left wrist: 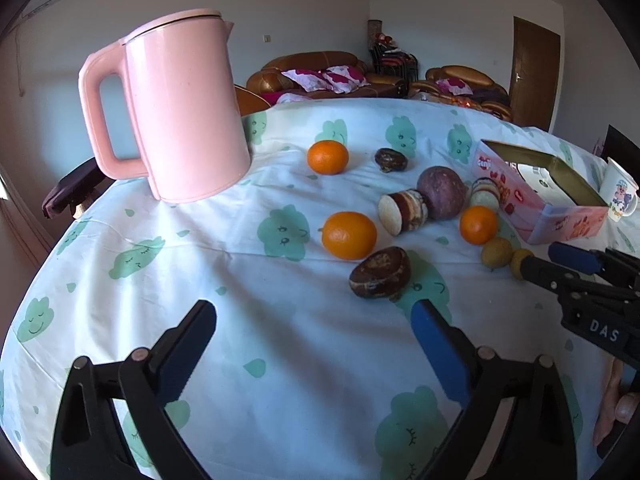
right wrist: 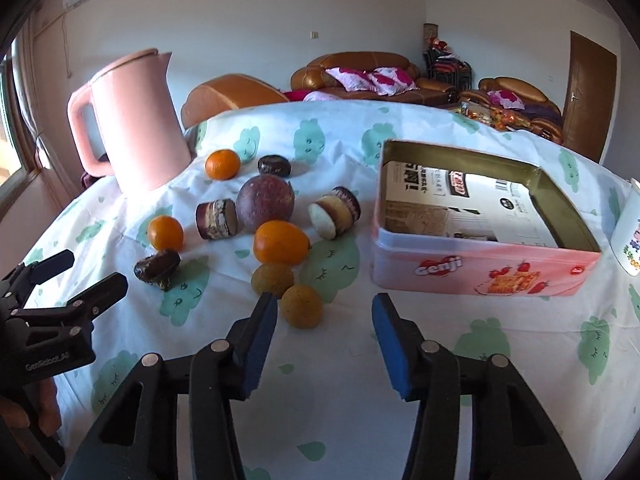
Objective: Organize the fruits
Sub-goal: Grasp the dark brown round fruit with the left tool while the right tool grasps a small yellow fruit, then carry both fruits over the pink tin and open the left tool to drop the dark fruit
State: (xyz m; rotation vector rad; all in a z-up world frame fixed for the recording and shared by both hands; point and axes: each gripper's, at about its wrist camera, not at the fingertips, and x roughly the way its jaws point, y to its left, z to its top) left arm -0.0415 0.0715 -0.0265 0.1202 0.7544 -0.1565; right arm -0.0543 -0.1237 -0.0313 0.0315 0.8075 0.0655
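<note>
Left wrist view: the left claw (left wrist: 314, 326) hangs spread wide over the cloth-covered worktop (left wrist: 248, 288) with nothing between its pads. Ahead lie 3 oranges (left wrist: 349, 235), a purple round fruit (left wrist: 442, 192), dark brown pieces (left wrist: 380, 273) and 2 small yellowish fruits (left wrist: 497, 253). A pink kettle (left wrist: 180, 108) stands at the far left, an open pink tin (left wrist: 556, 204) at the right. The right claw (left wrist: 548, 258) reaches in beside the yellowish fruits.

Right wrist view: the right claw (right wrist: 325, 316) stands partly spread, gripping nothing; its left finger (right wrist: 260, 334) sits just beside a small yellowish fruit (right wrist: 302, 306). The tin (right wrist: 476, 272) lies ahead to the right, holding no fruit. The left claw (right wrist: 76, 276) shows at the left edge, spread.
</note>
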